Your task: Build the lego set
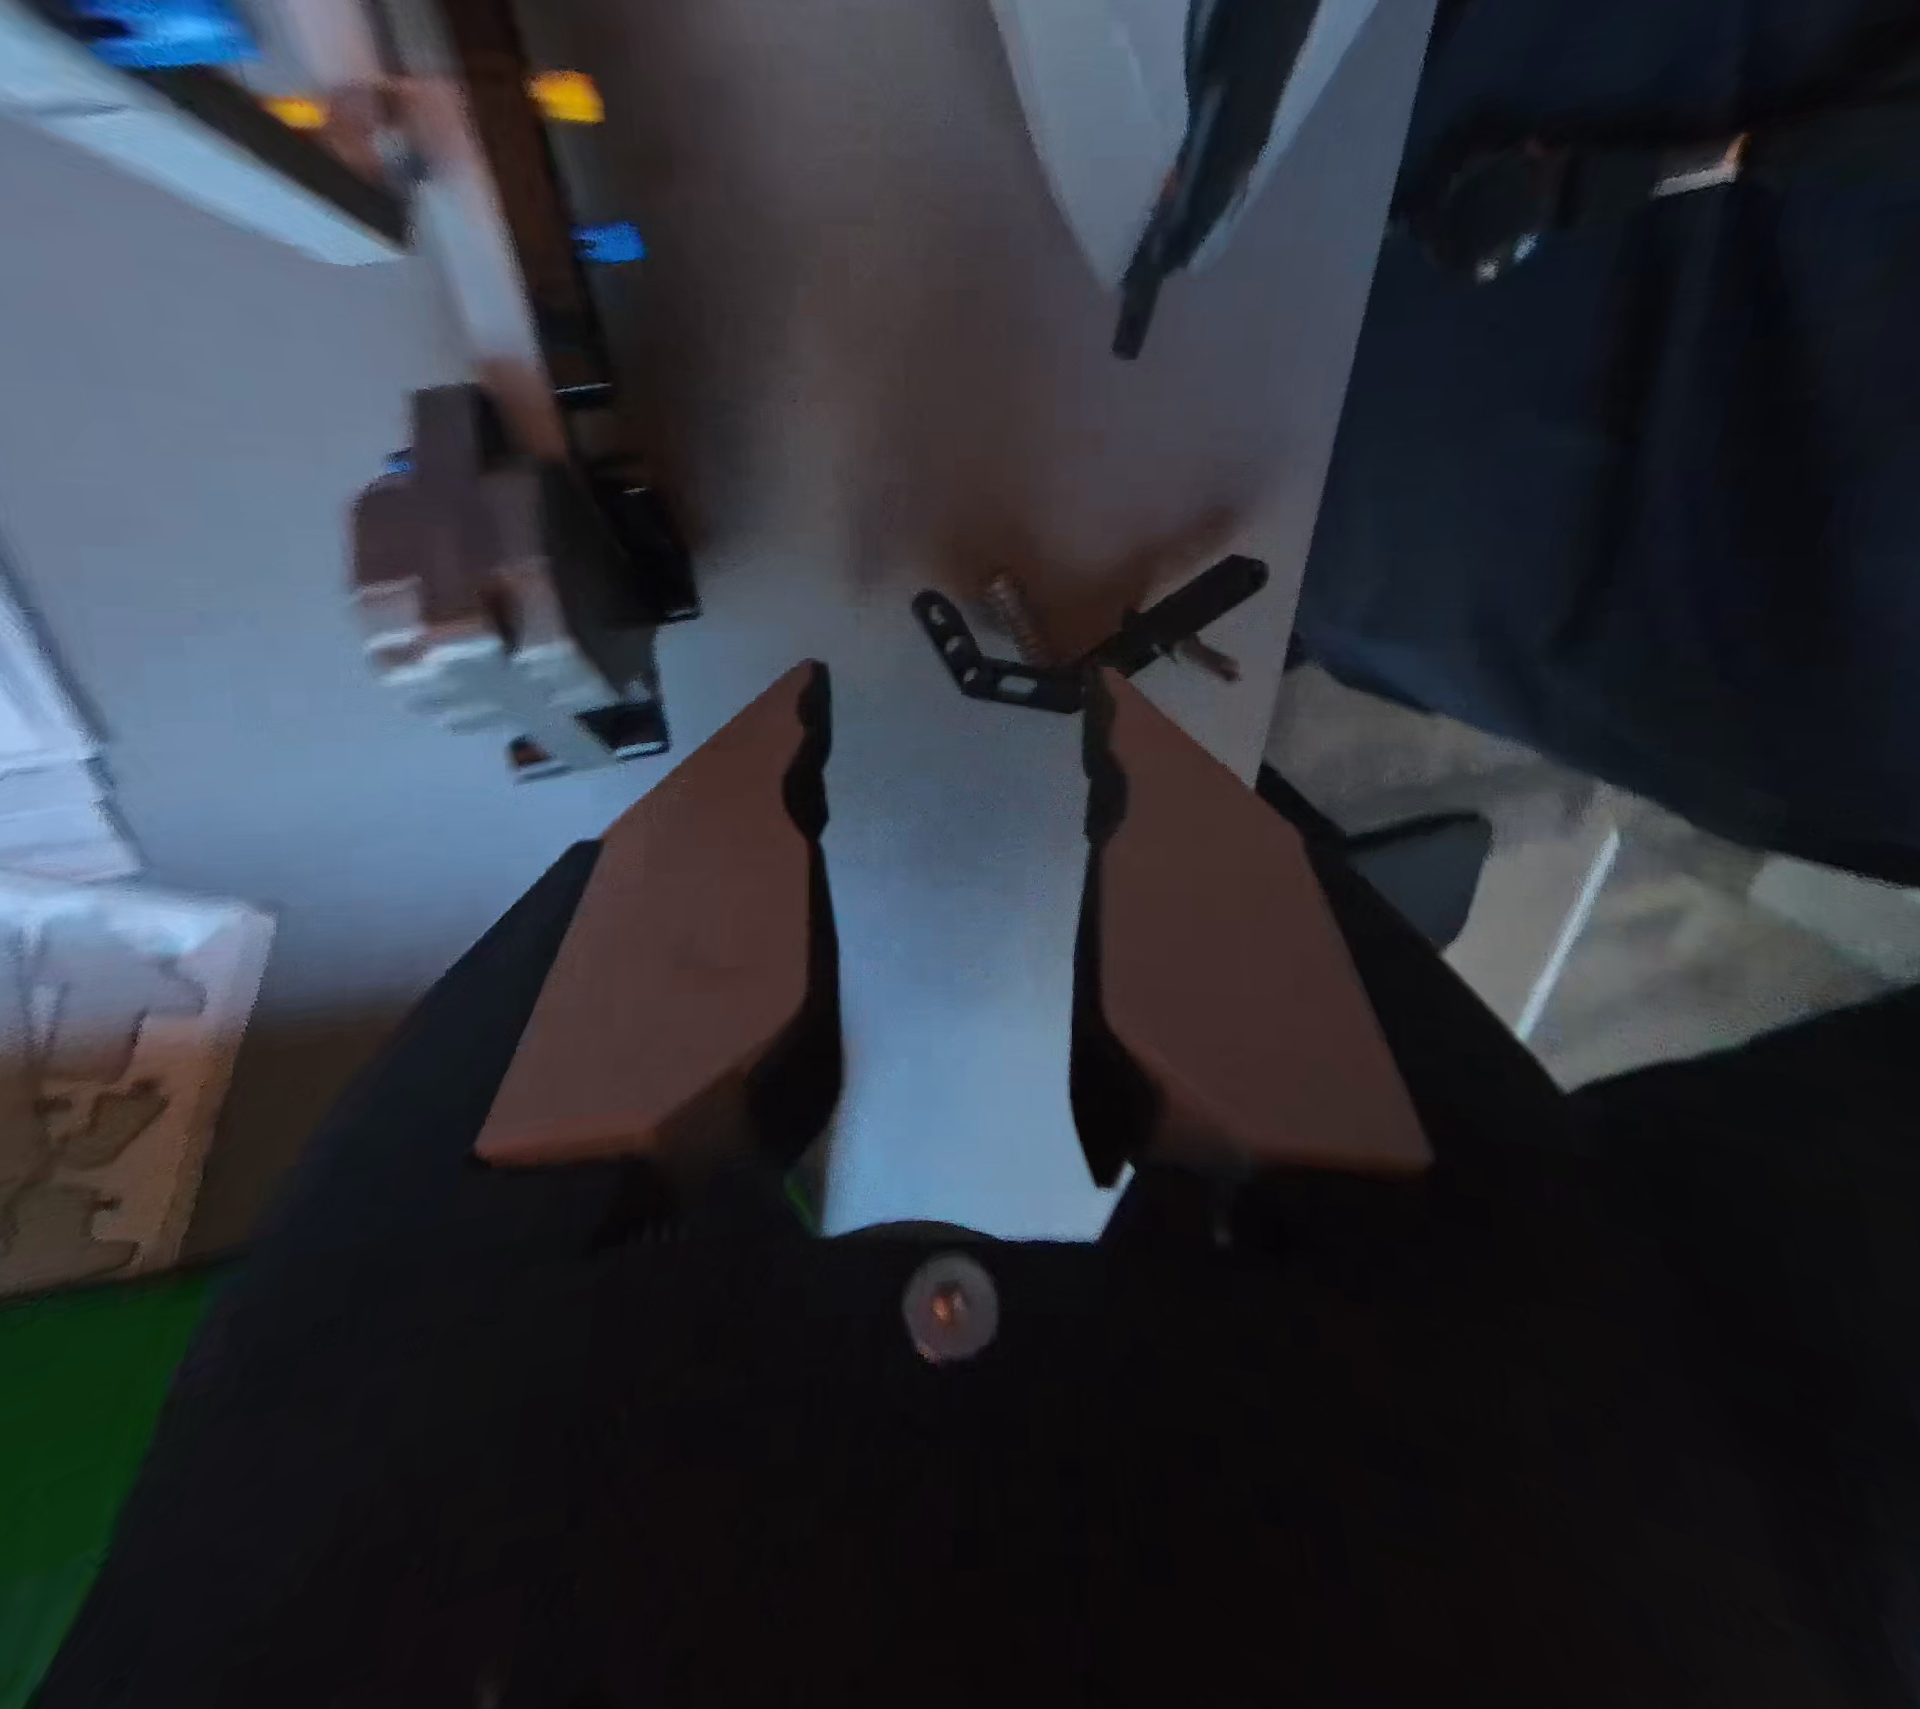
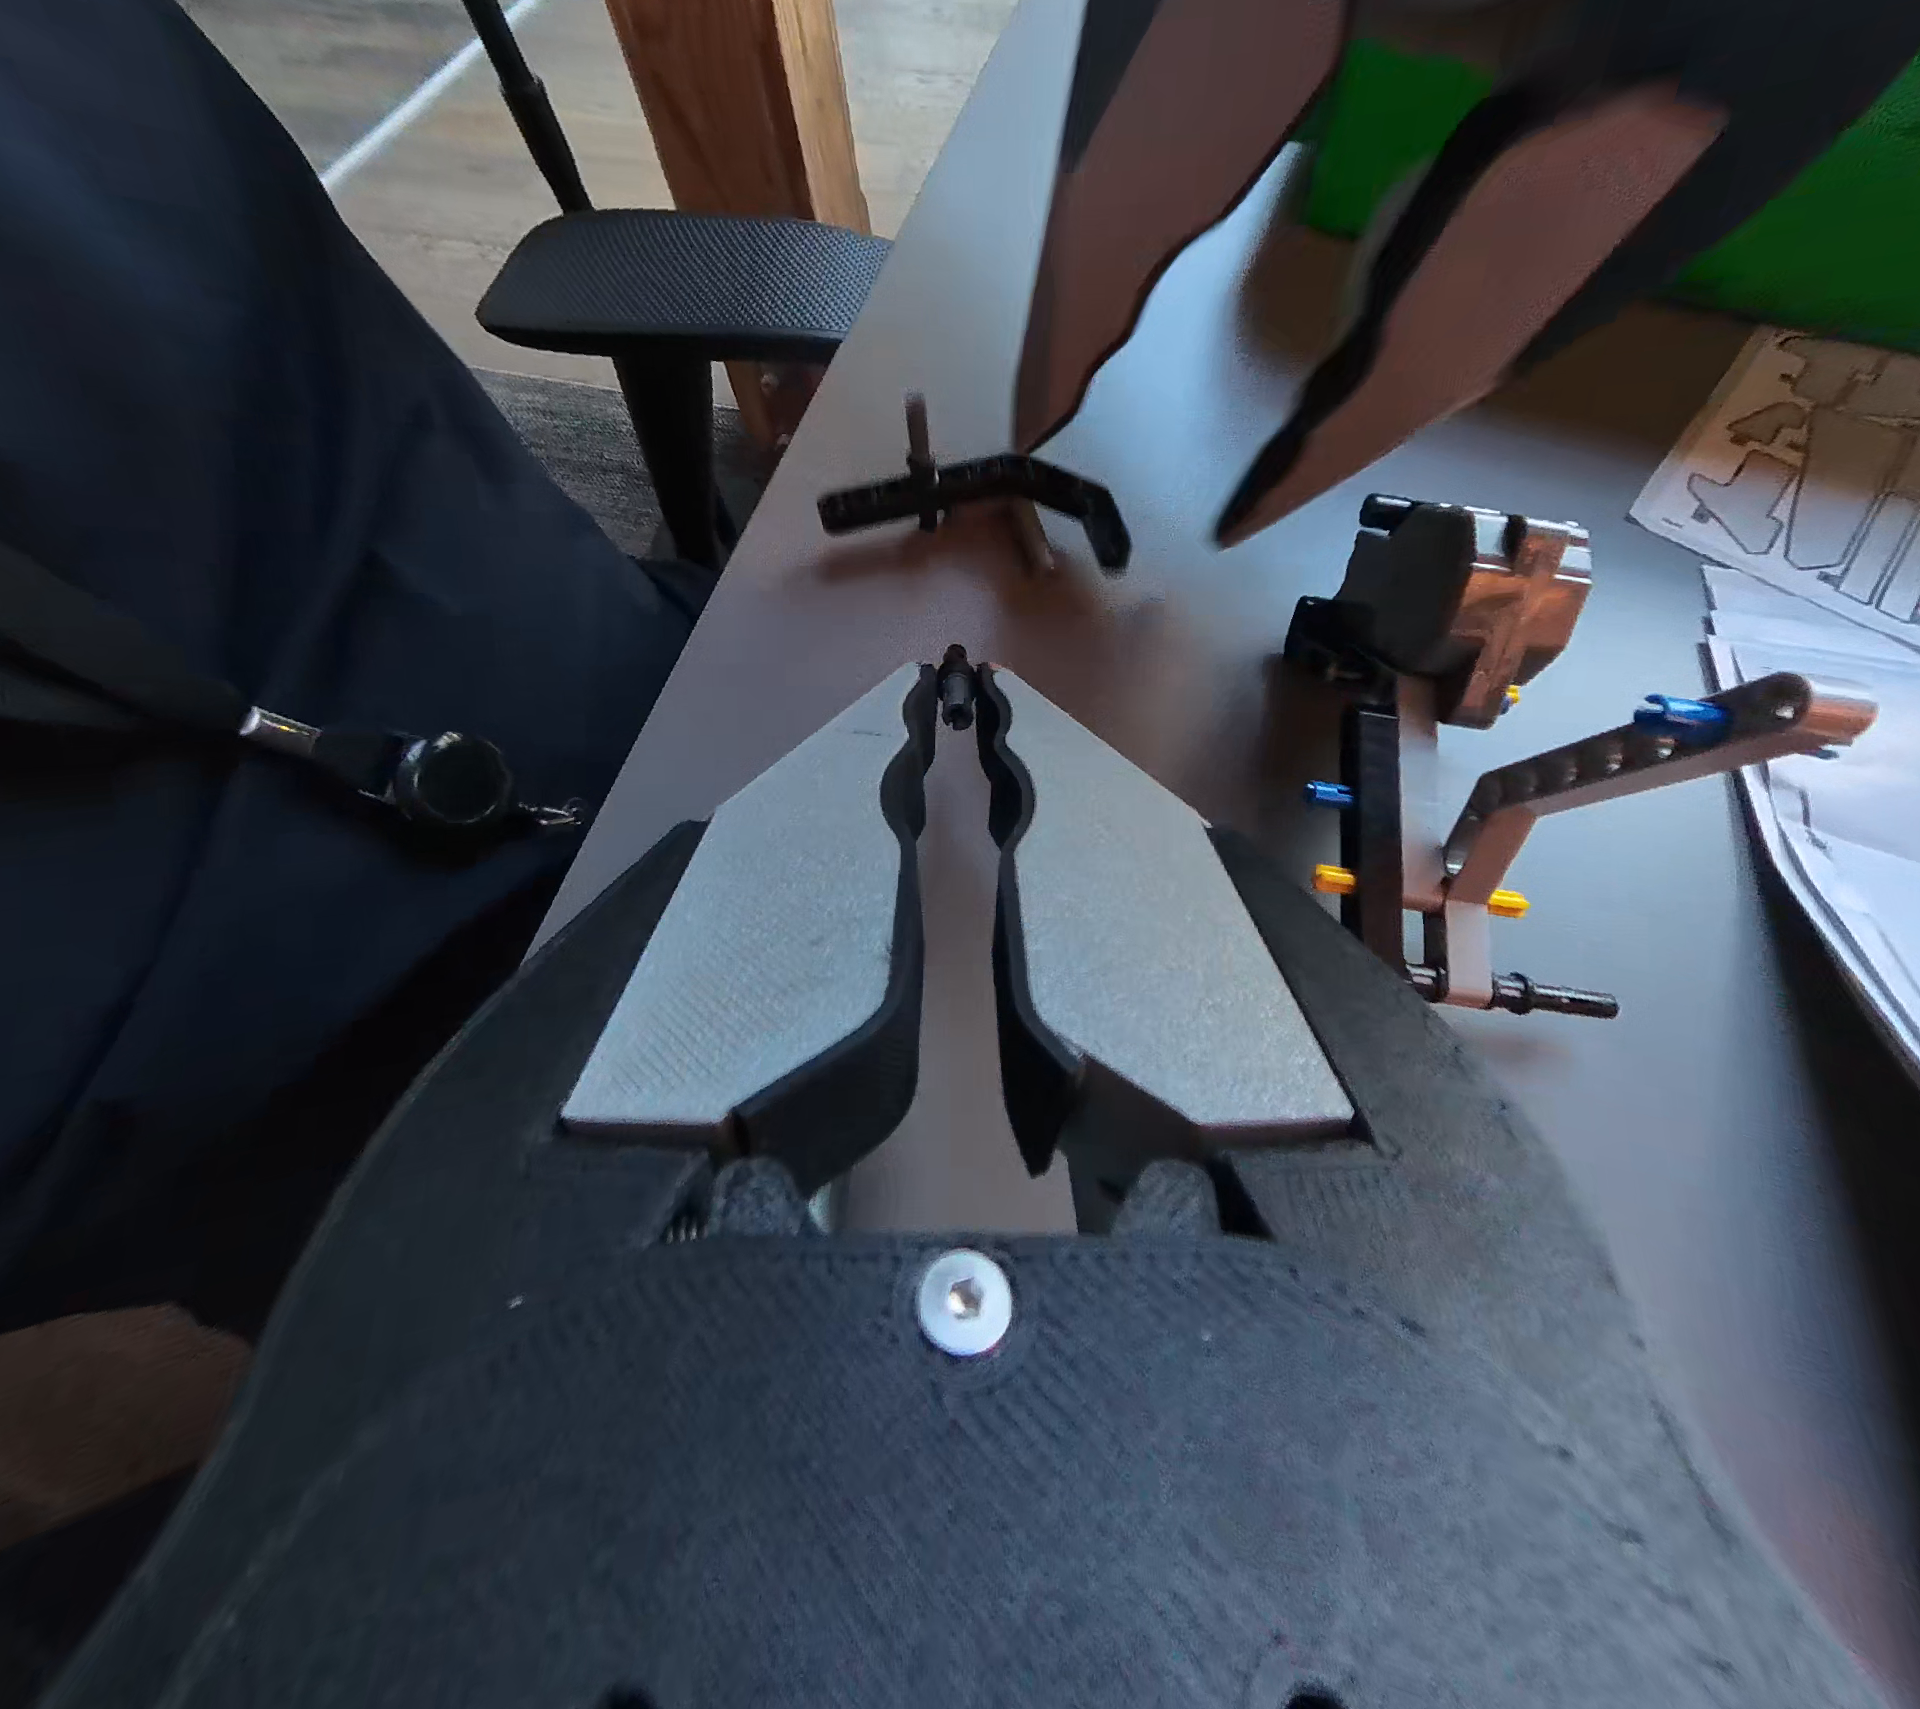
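Note:
A black bent beam with axles through it [image 2: 977, 501] lies near the table's left edge; it also shows in the left wrist view [image 1: 1081, 641], blurred. My left gripper [image 1: 956, 703] is open and empty, just short of that beam, and it shows from above in the right wrist view [image 2: 1132, 485]. My right gripper [image 2: 954, 683] is shut on a small black pin [image 2: 954, 691] at its fingertips, a little in front of the beam. A partly built black and grey lego assembly [image 2: 1444, 724] with blue and yellow pins lies to the right.
Printed instruction sheets [image 2: 1808, 537] lie at the right of the grey table [image 2: 1143, 620]. A green block [image 2: 1787, 225] stands behind the left gripper. A chair armrest [image 2: 686, 288], a wooden table leg [image 2: 748, 49] and a person's dark clothing [image 2: 208, 516] are off the table's left edge. Across from one pair of fingers to the other is roughly 7 cm.

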Demonstrator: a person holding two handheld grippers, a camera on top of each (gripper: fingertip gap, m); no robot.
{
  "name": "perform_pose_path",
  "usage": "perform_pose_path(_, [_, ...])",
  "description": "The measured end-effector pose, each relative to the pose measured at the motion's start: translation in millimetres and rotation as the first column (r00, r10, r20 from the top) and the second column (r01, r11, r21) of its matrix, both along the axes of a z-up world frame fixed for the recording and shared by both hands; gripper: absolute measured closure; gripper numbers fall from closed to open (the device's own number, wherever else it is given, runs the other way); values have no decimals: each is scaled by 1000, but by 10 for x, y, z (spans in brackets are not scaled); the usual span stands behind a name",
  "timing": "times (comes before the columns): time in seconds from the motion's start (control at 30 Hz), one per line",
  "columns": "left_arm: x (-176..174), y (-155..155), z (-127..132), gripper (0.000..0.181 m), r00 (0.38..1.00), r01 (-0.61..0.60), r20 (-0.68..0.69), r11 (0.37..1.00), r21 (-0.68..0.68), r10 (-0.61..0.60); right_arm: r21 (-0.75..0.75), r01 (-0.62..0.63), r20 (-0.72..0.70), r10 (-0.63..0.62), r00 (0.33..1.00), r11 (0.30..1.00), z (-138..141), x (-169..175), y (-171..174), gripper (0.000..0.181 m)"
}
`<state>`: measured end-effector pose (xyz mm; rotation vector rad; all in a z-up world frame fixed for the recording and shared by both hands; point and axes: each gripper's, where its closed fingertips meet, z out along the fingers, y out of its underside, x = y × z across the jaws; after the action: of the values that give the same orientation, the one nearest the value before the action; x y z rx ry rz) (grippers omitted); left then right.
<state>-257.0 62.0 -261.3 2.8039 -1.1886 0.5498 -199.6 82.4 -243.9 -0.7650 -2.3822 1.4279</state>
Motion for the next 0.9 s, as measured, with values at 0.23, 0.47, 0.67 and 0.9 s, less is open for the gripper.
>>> perform_pose_path(0.23, [-102,-28,484,127,898,-438,170,786,436,406,18,25,-14,-24,1000,1000,-9,-30,24,177])
perform_pose_path(0.47, [385,-539,-40,120,770,-634,303,616,467,562,-36,89,27,-88,996,995,18,-159,25,177])
perform_pose_path(0.67, [421,-462,-167,126,768,-624,280,574,530,576,17,-57,93,55,994,998,-104,-19,-273,177])
perform_pose_path(0.9, [408,-386,-150,131,790,-611,330,613,500,517,30,-89,75,86,993,996,-105,-105,-522,177])
